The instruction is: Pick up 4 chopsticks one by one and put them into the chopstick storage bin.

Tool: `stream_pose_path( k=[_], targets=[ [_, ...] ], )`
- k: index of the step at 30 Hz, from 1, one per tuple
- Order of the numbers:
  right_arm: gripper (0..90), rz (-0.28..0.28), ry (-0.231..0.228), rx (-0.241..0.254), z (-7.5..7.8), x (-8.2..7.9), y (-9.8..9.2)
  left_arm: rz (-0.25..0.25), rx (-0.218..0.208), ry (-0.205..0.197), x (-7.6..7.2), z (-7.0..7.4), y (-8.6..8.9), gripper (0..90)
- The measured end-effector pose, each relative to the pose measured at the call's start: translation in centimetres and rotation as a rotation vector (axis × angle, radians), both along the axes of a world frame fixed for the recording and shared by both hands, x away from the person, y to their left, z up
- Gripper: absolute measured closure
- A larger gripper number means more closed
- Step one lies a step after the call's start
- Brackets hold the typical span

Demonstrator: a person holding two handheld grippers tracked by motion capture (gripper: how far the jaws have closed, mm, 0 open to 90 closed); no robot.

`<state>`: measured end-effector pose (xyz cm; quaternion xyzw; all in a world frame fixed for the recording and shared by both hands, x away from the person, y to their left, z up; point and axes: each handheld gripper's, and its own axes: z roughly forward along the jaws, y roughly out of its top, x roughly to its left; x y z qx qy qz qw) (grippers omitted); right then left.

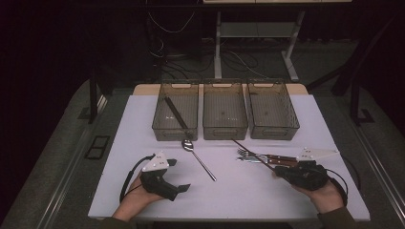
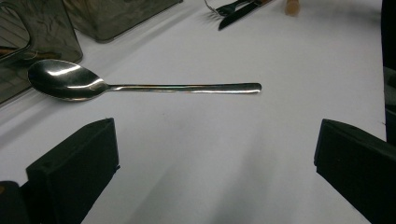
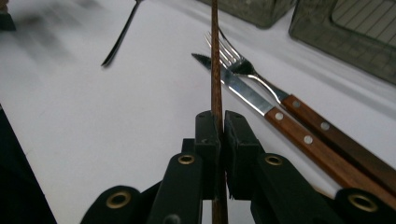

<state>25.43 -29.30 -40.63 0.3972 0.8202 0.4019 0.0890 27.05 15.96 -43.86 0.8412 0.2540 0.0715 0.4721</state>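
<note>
My right gripper (image 1: 278,171) is shut on a thin brown chopstick (image 3: 215,60) whose free end points away toward the bins; in the high view the chopstick (image 1: 241,146) rises slantwise over the cutlery. Just right of it a wooden-handled fork (image 3: 243,67) and knife (image 3: 238,91) lie side by side on the white table (image 1: 239,191). At the near left my left gripper (image 1: 177,175) rests with its jaws wide open and nothing between them. A steel spoon (image 2: 140,86) lies crosswise beyond its fingertips.
Three smoky plastic bins stand in a row at the back: the left bin (image 1: 162,130) holds a dark stick (image 1: 176,114), while the middle bin (image 1: 225,131) and right bin (image 1: 273,133) look bare. Cables and table legs show on the floor behind.
</note>
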Motion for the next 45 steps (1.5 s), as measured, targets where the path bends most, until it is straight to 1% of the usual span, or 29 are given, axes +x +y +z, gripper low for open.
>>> stream_pose_path(
  k=[7,8,12,16,18,21,23,26,29,33,43,45],
  targets=[
    [84.8,0.023,-0.025,0.029,0.7,0.9,0.5,0.006,-0.001,-0.001,0.0,0.0,0.0,0.0],
    [84.8,0.028,-0.023,0.034,0.9,0.9,0.7,0.007,0.000,-0.001,0.0,0.0,0.1,0.0],
    [84.8,0.048,-0.039,0.038,1.4,1.2,1.2,0.009,0.005,-0.004,0.0,0.0,0.1,0.0],
    [84.8,0.052,-0.051,0.040,1.8,1.7,1.8,0.030,-0.003,-0.011,0.0,0.0,0.1,0.0],
    [84.8,0.053,-0.055,0.044,1.9,2.1,2.1,0.051,0.003,-0.015,0.0,0.0,0.0,0.0],
    [84.8,0.059,-0.064,0.053,2.3,2.6,2.6,0.063,0.004,-0.016,0.1,-0.1,-0.1,0.0],
    [84.8,0.061,-0.071,0.055,2.5,3.0,3.0,0.064,0.001,-0.014,0.0,-0.1,-0.2,0.0],
    [84.8,0.063,-0.077,0.058,2.9,3.6,3.6,0.049,0.004,-0.016,-0.1,-0.2,-0.3,0.0],
    [84.8,0.064,-0.083,0.069,3.2,4.4,4.2,0.040,0.016,-0.019,-0.1,-0.2,-0.3,0.0],
    [84.8,0.066,-0.078,0.082,3.3,5.2,5.1,0.035,0.017,-0.018,0.0,-0.2,-0.3,0.0],
    [84.8,0.087,-0.078,0.084,3.6,6.8,8.0,0.028,0.021,-0.023,0.0,-0.2,-0.3,0.0],
    [84.8,0.087,-0.081,0.082,3.6,7.0,8.5,0.030,0.018,-0.018,-0.1,-0.2,-0.4,0.0]
  ],
)
